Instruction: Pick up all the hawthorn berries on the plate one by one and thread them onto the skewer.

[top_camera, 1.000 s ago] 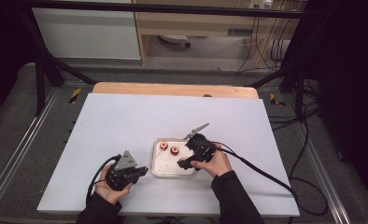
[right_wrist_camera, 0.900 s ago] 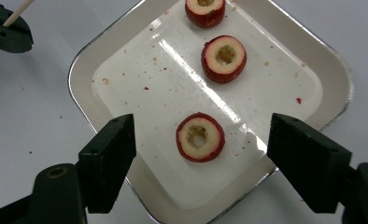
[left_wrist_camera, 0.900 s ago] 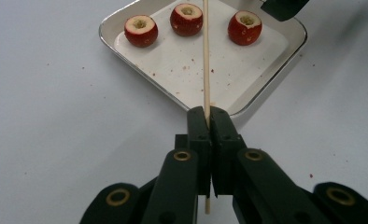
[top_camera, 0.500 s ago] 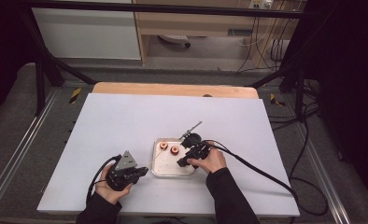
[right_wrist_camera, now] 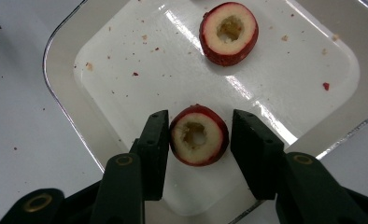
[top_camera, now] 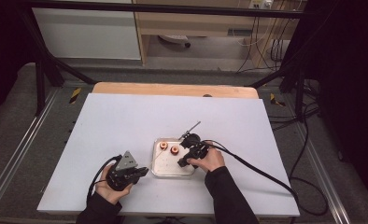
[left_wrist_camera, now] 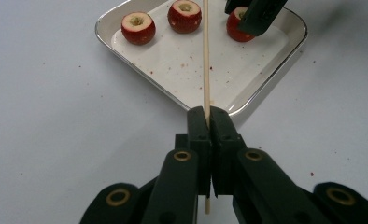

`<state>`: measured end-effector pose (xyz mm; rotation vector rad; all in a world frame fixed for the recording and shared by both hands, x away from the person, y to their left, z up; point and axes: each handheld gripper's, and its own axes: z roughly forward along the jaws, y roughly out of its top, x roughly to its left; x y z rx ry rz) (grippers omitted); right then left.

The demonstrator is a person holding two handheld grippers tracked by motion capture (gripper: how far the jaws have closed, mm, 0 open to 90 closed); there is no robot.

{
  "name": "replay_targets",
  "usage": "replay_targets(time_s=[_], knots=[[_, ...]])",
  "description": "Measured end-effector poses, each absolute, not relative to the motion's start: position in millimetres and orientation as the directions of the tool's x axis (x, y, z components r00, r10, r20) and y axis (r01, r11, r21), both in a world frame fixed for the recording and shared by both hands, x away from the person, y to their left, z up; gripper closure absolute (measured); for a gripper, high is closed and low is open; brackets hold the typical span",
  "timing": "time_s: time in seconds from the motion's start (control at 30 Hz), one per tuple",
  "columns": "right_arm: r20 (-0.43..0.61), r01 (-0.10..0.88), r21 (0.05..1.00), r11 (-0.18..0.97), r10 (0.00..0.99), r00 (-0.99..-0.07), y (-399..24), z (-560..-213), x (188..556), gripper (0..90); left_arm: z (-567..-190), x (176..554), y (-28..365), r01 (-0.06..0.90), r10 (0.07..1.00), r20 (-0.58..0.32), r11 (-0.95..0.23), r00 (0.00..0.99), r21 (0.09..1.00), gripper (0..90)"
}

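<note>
A small metal tray [top_camera: 159, 173] near the table's front holds three cored red fruits. My left gripper [left_wrist_camera: 208, 116] is shut on a thin wooden skewer [left_wrist_camera: 206, 56] that points over the tray toward the fruits [left_wrist_camera: 138, 27] [left_wrist_camera: 184, 15]. My right gripper [right_wrist_camera: 200, 126] reaches down into the tray, one jaw on each side of a cored fruit [right_wrist_camera: 198, 154]. Its jaws have just been closing on that fruit; the left pad looks to touch it and a thin gap shows at the right pad. Another cored fruit [right_wrist_camera: 229, 32] lies farther in. In the high view the left gripper [top_camera: 142, 171] sits left of the tray and the right gripper [top_camera: 184, 161] over its right side.
The tray rim [right_wrist_camera: 56, 93] is low, and red crumbs dot the tray and the white tabletop [top_camera: 126, 121]. A wooden strip [top_camera: 173, 89] edges the far side. The right gripper's cable [top_camera: 261, 172] trails across the table to the right.
My right gripper has come down and nearer over the tray's right side, and its jaws have narrowed around a fruit. The left gripper and skewer have stayed put.
</note>
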<state>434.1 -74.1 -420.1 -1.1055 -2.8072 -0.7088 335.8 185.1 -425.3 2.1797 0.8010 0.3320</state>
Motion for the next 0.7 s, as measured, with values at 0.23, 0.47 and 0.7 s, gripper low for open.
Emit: replay_targets(time_s=[0.23, 0.47, 0.7], knots=[[0.221, 0.678, 0.409, 0.611, 0.655, -0.723, -75, -416, 433, 60.4, -425, 335, 185, 0.438, 0.644, -0.021, -0.495, 0.765, 0.751, 88.3], [0.266, 0.709, 0.479, 0.518, 0.684, -0.679, -84, -395, 428, 60.5, -423, 333, 187, 0.439, 0.656, -0.036, -0.463, 0.754, 0.77, 88.3], [0.324, 0.704, 0.597, 0.385, 0.688, -0.65, -93, -377, 419, 60.6, -422, 332, 190, 0.438, 0.669, -0.037, -0.442, 0.742, 0.783, 88.2]])
